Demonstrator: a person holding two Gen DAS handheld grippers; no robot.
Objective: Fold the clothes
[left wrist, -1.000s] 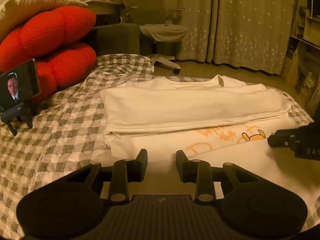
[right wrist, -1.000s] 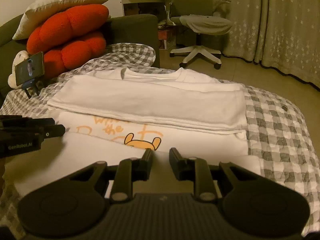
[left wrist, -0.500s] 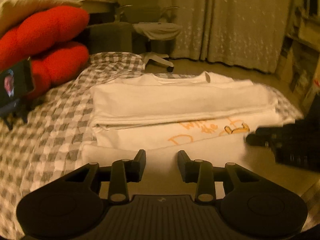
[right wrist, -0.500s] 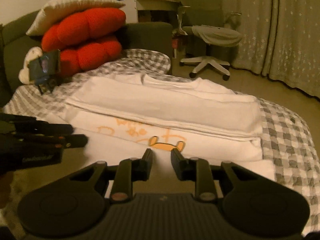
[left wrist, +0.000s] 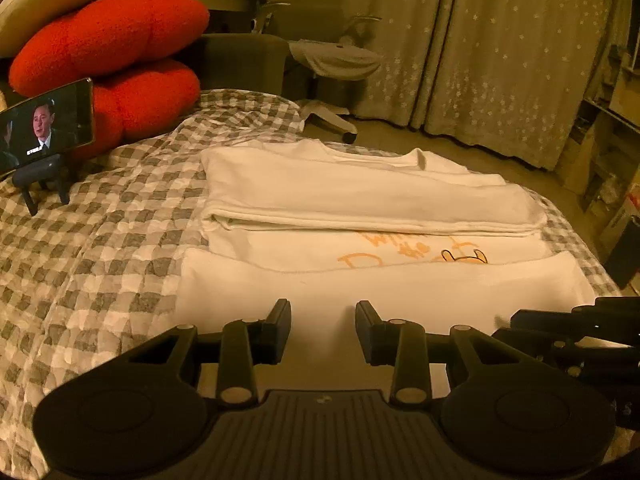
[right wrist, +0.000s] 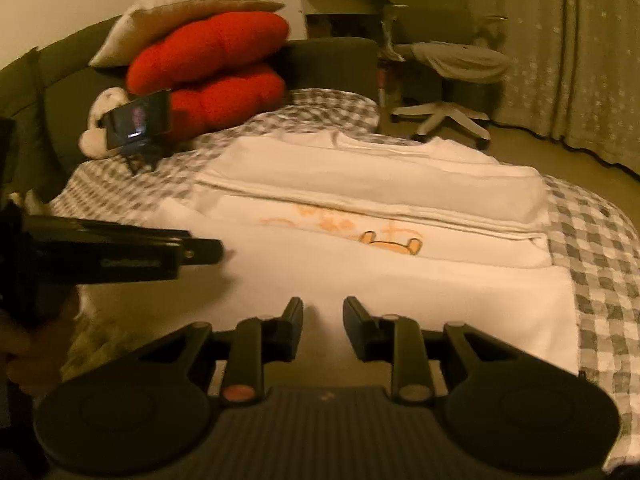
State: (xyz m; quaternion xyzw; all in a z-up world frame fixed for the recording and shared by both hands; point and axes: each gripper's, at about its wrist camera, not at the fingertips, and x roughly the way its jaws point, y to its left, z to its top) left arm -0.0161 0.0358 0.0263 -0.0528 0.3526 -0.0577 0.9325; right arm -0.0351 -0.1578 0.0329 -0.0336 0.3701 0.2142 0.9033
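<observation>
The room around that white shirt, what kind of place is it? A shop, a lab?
Most likely a lived-in home room: the white shirt lies on a checked bedcover, with red cushions behind, a swivel chair, and long curtains.

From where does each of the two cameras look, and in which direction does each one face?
Left wrist view: sits on the left gripper, low at the near edge of the bed, facing across the white T-shirt toward the curtains; own open fingers show, with the right gripper at the right edge.
Right wrist view: sits on the right gripper, facing the same way, angled more toward the red cushions; own open fingers show, with the left gripper on the left.
Shared: T-shirt, cushions, phone, office chair.
</observation>
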